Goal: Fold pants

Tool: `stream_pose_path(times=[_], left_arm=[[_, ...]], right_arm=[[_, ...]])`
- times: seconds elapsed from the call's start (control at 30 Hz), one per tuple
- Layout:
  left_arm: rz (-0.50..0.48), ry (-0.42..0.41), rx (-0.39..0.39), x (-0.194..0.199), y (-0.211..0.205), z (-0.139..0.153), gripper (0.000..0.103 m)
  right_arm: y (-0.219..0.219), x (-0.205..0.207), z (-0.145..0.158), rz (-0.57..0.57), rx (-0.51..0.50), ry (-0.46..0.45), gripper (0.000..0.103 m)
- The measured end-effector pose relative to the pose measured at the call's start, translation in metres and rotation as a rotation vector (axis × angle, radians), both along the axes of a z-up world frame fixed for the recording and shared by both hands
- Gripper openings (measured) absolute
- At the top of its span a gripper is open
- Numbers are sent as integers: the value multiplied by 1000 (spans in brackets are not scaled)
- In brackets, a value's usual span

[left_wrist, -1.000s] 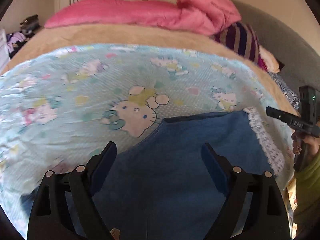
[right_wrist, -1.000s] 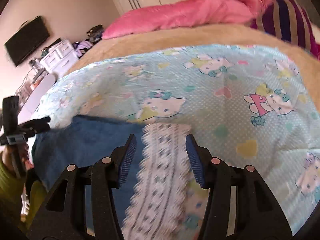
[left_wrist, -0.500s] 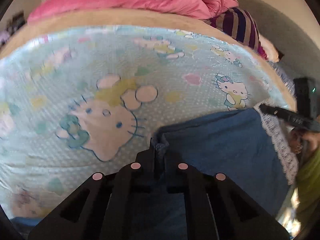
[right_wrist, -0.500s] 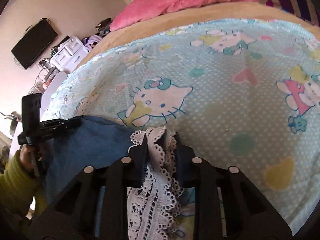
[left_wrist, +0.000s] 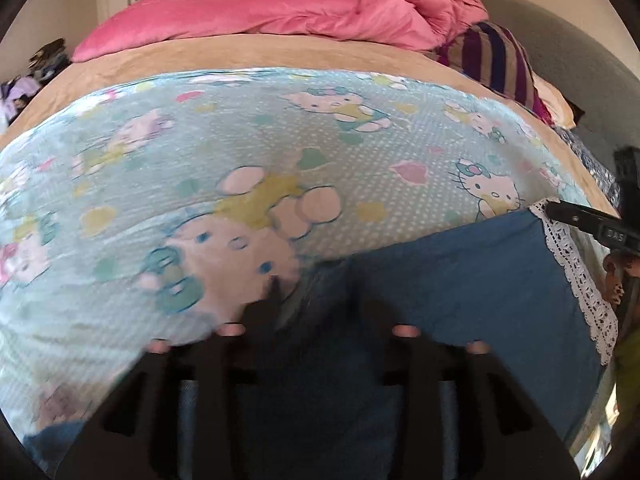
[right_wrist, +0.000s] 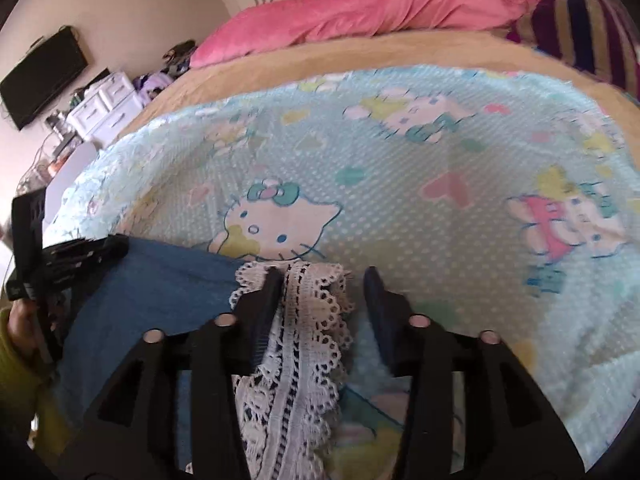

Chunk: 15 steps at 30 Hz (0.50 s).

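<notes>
Both grippers are opening over the blue cotton pants [left_wrist: 472, 276]: left gripper [left_wrist: 316, 300] fingers parting around the denim edge, right gripper [right_wrist: 320, 292] releasing the white lace trim [right_wrist: 304, 320]; "DAS" shows on it.

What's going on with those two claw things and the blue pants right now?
Left gripper opening over the blue pants edge. Right gripper opening, lace trim between its fingers. Pants flat on the cartoon blanket; nothing in the way.

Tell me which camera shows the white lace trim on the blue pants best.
The right wrist view: the white lace trim fills the centre, lying between the opening jaws of the right gripper. The left wrist view shows it only as a thin strip along the blue pants.
</notes>
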<state>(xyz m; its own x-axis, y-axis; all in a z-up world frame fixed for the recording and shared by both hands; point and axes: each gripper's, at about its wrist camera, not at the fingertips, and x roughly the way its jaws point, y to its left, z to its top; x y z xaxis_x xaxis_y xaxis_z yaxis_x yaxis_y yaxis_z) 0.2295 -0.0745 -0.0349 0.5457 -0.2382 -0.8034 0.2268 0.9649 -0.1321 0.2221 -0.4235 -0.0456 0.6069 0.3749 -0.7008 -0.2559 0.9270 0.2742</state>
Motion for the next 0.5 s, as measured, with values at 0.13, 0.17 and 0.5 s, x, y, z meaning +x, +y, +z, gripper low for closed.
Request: stream_pose_path(times=[0.13, 0.17, 0.5], left_arm=[[44, -32, -21, -39, 25, 19, 59], [51, -48, -20, -54, 33, 24, 62], [287, -140, -42, -185, 150, 60, 84]], right_arm=[[-15, -39, 10, -29, 60, -16, 45], [-16, -51, 11, -30, 66, -13, 46], [-18, -141, -3, -26, 92, 77, 46]])
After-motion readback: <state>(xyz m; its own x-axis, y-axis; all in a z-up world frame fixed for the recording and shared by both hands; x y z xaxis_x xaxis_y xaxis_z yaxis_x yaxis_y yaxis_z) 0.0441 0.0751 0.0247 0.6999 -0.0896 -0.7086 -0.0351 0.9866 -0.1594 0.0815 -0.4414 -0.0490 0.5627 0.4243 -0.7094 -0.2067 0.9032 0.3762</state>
